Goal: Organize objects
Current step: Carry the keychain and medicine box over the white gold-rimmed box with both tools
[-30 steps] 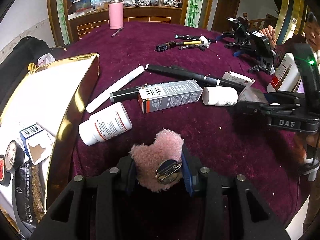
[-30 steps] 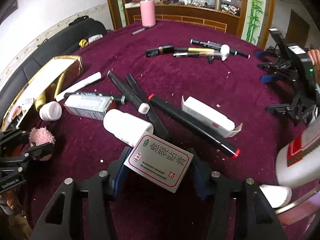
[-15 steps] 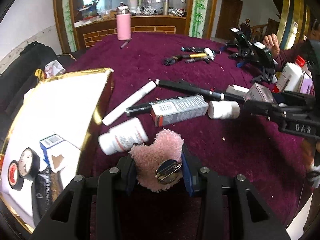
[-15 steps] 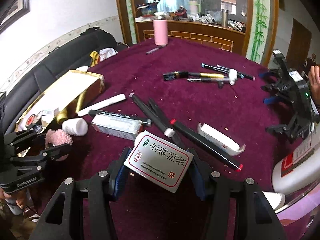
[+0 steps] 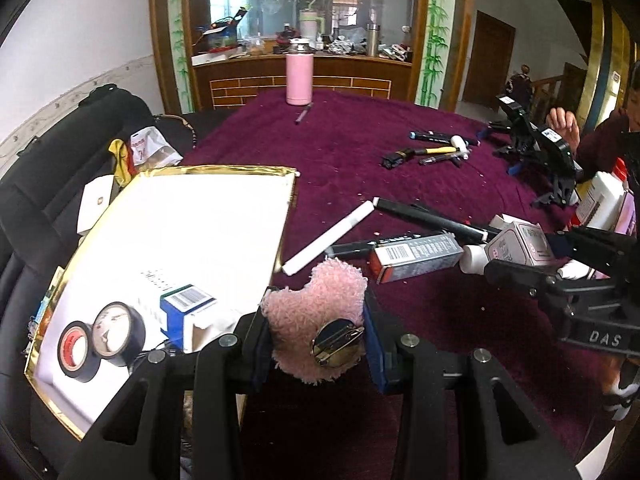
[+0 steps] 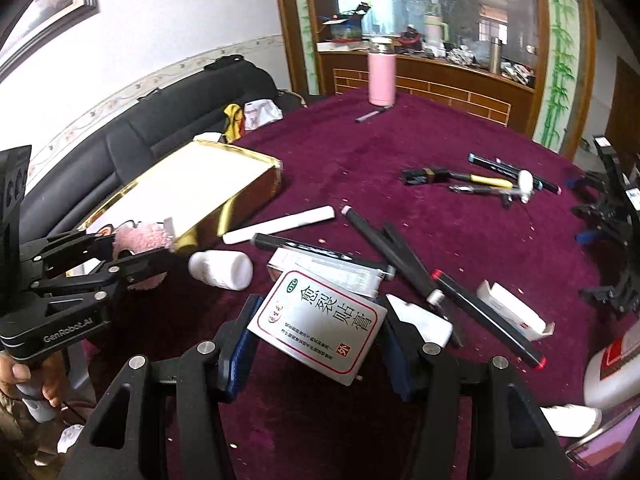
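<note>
The left gripper (image 5: 318,334) is clamping a pink plush brooch (image 5: 316,316) — the right gripper (image 6: 318,330) is gripping a grey medicine box (image 6: 318,322).

Maroon-clothed table (image 5: 360,152): gold box (image 5: 192,216), pink flask (image 5: 299,76), markers (image 6: 384,244), white bottle (image 6: 220,269).

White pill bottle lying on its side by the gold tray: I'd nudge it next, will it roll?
Probably. The white pill bottle lies on its round side, so a sideways push likely rolls it. The plush purple tablecloth may slow it. It looks like light plastic.
</note>
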A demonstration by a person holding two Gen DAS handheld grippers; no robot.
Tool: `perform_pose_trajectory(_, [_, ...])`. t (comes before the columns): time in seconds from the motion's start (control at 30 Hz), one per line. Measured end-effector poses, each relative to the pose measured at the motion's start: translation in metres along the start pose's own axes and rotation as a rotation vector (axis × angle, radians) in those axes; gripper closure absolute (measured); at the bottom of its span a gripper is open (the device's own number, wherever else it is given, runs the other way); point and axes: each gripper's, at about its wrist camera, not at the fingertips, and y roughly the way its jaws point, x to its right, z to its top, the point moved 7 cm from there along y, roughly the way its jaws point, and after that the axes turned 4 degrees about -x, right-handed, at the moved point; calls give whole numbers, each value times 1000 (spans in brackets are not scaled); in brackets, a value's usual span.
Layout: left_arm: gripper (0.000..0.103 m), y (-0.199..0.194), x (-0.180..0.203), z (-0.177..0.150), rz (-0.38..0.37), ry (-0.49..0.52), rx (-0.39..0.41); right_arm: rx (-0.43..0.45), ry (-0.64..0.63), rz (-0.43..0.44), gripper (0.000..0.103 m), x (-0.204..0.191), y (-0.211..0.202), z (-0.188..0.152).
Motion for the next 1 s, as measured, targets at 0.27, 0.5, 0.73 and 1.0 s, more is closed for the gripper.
perform_pose_trajectory(0.27, [65, -11, -20, 0, 30, -29, 19, 9, -47, 36, 43, -28, 4, 10])
perform_pose_trajectory(0.5, [65, -22, -45, 0, 66, -64, 35, 8, -89, 64, 43, -51, 10, 17])
perform_pose_trajectory(0.73, [65, -30, -64, 2, 99, -88, 48, 13, -124, 87, 43, -70, 13, 26])
perform_pose_trajectory(1.0, [65, -35, -80, 3, 126, -115, 59, 29, -156, 115, 43, -89, 14, 36])
